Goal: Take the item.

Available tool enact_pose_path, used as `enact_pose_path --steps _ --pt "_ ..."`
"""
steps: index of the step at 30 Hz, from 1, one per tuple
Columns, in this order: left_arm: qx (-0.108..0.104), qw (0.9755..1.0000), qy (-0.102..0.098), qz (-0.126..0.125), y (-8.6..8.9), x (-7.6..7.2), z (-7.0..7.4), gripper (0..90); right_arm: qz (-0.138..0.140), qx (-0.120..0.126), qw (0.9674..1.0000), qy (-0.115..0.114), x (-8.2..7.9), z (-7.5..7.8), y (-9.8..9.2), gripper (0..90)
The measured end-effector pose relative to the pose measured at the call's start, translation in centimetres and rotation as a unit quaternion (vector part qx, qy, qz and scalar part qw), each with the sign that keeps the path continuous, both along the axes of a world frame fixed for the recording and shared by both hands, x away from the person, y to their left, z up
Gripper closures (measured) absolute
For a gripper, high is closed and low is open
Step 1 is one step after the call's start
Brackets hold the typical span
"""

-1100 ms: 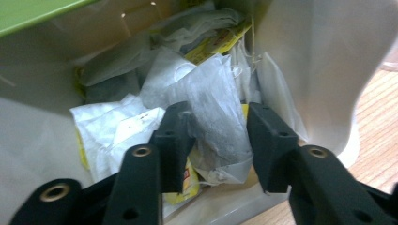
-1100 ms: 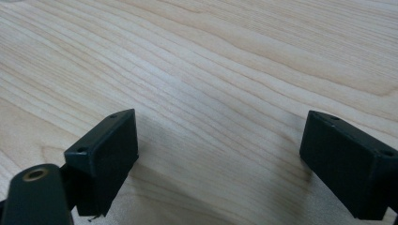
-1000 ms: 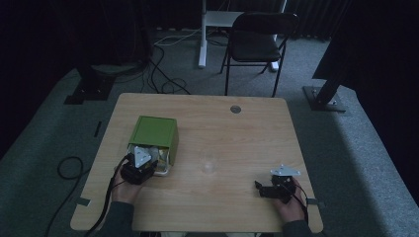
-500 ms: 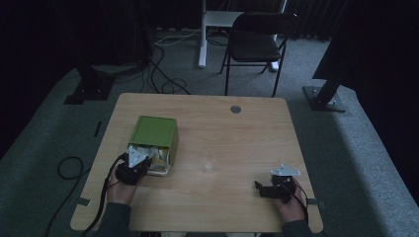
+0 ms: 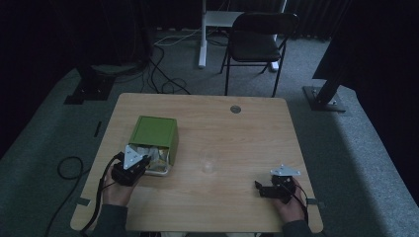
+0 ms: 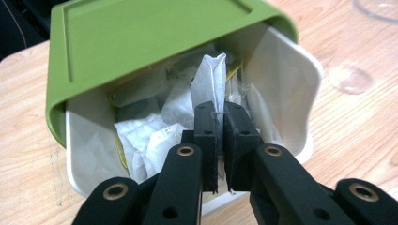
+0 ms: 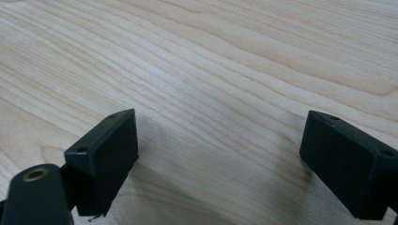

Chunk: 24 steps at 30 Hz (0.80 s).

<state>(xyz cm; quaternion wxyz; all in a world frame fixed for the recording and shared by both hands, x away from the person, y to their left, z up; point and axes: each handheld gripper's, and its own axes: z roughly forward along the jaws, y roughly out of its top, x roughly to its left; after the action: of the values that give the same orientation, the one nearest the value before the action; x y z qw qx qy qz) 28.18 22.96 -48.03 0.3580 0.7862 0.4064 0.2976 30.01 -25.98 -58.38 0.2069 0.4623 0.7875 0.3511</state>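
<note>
A green box (image 5: 157, 133) with a white lining lies on its side at the table's left, its mouth toward me, with several white paper sachets (image 6: 150, 136) inside. My left gripper (image 5: 146, 161) is at that mouth. In the left gripper view its jaws (image 6: 220, 112) are shut on one white sachet (image 6: 213, 79), which stands upright above the pads, lifted a little from the pile. My right gripper (image 5: 258, 188) rests near the table's front right edge, held by a hand. Its jaws stand wide open over bare wood (image 7: 220, 150) with nothing between them.
A clear plastic cup (image 5: 209, 164) stands on the table (image 5: 237, 143) right of the box, between the two grippers. A round grommet (image 5: 235, 109) sits near the far edge. Beyond the table are a folding chair (image 5: 257, 44), floor cables and stand bases.
My left gripper has drawn back a little from the box mouth toward the person, with the sachet pinched. The right gripper has kept still.
</note>
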Motion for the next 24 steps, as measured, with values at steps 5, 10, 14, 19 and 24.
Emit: enact_pose_path --steps 5,10,14,19,24 --pt "-0.002 1.0000 -0.002 -0.009 -0.2 -0.4 0.8 86.1 0.000 0.000 1.0000 0.000 0.0 0.0 0.0 11.3" --pt "-0.001 0.9998 -0.004 -0.018 -0.4 -0.6 1.3 86.2 0.000 0.000 1.0000 0.000 0.0 0.0 0.0 11.3" --pt "-0.001 0.9997 -0.007 -0.024 -0.6 -0.8 1.9 86.1 0.000 0.000 1.0000 0.000 0.0 0.0 0.0 11.3" --pt "0.000 0.9996 -0.014 -0.025 -0.7 -0.9 2.4 86.1 0.000 0.000 1.0000 0.000 0.0 0.0 0.0 11.3" --pt "0.000 0.9994 -0.023 -0.025 -0.8 -0.9 3.1 86.1 0.000 0.000 1.0000 0.000 0.0 0.0 0.0 11.3"
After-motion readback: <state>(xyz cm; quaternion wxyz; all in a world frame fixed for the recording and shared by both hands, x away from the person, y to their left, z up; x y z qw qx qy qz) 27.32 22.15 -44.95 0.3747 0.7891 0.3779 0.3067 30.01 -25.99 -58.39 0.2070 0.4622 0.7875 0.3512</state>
